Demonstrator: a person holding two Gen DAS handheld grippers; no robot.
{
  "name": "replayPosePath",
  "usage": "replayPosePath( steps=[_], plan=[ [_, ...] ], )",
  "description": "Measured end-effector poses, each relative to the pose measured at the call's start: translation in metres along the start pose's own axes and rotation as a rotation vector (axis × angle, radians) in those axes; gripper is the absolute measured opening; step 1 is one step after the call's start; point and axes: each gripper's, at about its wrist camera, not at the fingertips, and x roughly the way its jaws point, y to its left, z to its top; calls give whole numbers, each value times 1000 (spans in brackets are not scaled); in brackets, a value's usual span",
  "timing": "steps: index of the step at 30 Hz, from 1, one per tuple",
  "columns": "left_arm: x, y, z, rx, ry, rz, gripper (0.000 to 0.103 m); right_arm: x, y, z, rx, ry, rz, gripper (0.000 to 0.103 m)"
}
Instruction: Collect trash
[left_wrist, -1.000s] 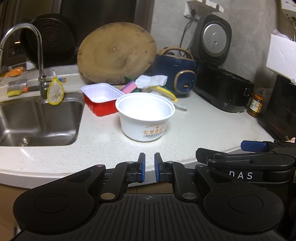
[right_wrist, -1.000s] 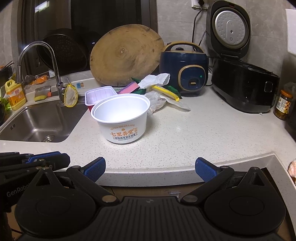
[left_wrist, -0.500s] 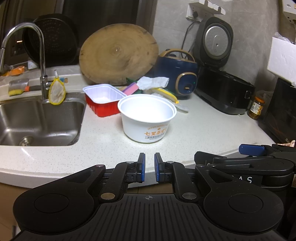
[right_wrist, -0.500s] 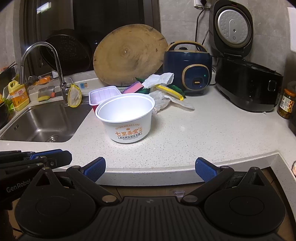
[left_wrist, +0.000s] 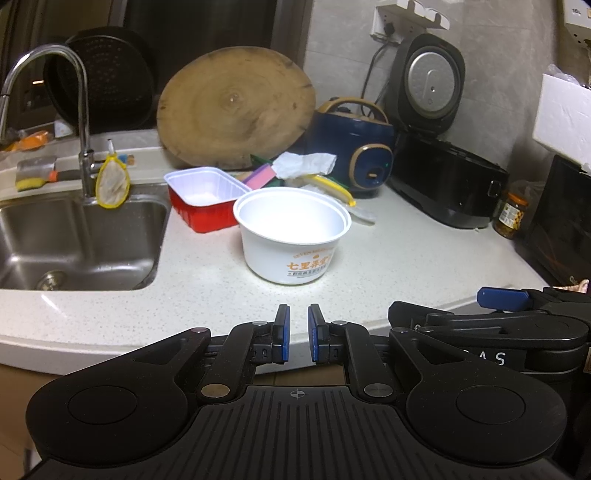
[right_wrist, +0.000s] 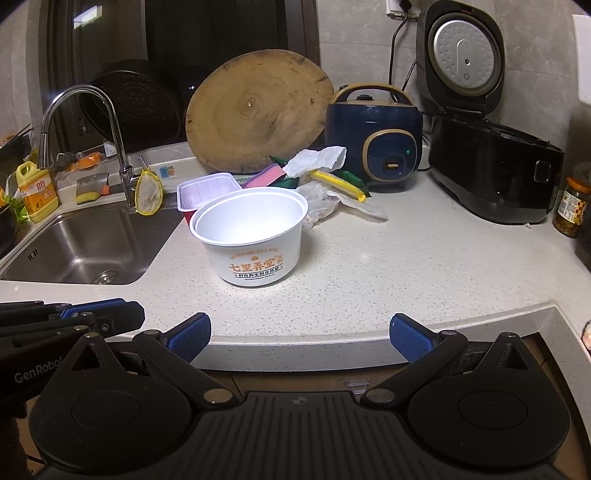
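the speckled white stone countertop (right_wrist: 388, 266) fills the middle of both views, with the stainless steel sink (right_wrist: 85, 243) at the left and a round wooden chopping board (right_wrist: 258, 110) leaning at the upper centre. the white round plastic takeaway bowl (right_wrist: 251, 236) stands upright at centre, empty as far as i can see, just in front of a red rectangular plastic tray with a white lining (left_wrist: 205, 195). crumpled white paper and wrappers (right_wrist: 321, 162) lie behind them. the right gripper (right_wrist: 300, 338) is spread wide at the counter edge, holding nothing; the left gripper (left_wrist: 296, 334) is nearly pressed together, also bare. the bowl looks the likely first pick: bring the spread jaws level over its rim wall, since thin plastic may flex or tip.
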Motion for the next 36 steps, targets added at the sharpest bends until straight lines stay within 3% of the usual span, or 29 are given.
replayPosePath(
  steps=[36],
  plan=[
    [24, -1, 7, -5, 38, 13, 13, 18, -10, 5, 24, 24, -11, 103]
  ],
)
